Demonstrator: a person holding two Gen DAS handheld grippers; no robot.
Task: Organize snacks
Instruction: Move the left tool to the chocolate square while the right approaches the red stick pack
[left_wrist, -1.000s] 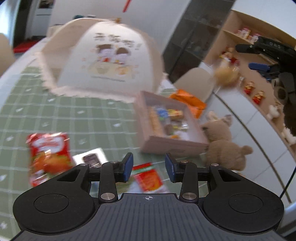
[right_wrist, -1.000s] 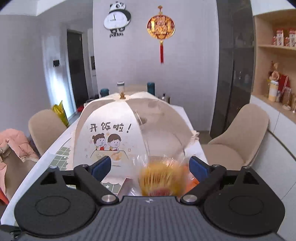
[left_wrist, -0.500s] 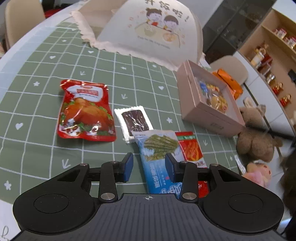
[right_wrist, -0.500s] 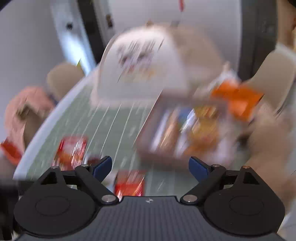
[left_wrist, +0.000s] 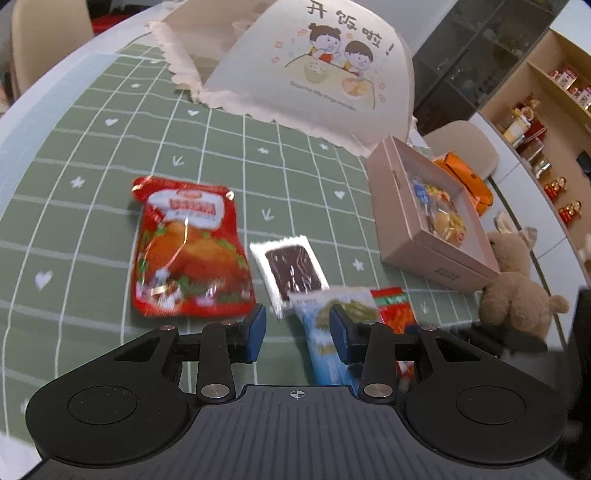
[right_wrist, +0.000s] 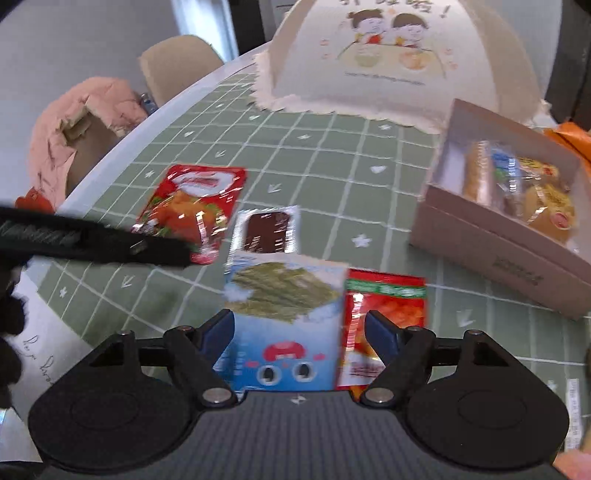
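Observation:
Several snack packs lie on the green checked tablecloth (left_wrist: 92, 206). A red chicken pack (left_wrist: 188, 251) (right_wrist: 192, 210), a dark brown sachet (left_wrist: 291, 267) (right_wrist: 267, 230), a blue seaweed pack (left_wrist: 327, 339) (right_wrist: 284, 325) and a small red pack (left_wrist: 393, 314) (right_wrist: 380, 321) sit side by side. A pink box (left_wrist: 424, 232) (right_wrist: 491, 243) at the right holds several snacks. My left gripper (left_wrist: 297, 332) is open and empty above the sachet's near end. My right gripper (right_wrist: 299, 332) is open and empty over the seaweed pack.
A cream mesh food cover (left_wrist: 314, 66) (right_wrist: 399, 55) stands behind the snacks. A brown plush rabbit (left_wrist: 517, 280) sits right of the box, with an orange bag (left_wrist: 465, 177) behind it. A pink jacket (right_wrist: 77, 125) hangs over a chair at the left table edge.
Both grippers have tilted down and moved in toward the packs on the cloth. The yellow snack seen between the right gripper's fingers a second ago is gone from them.

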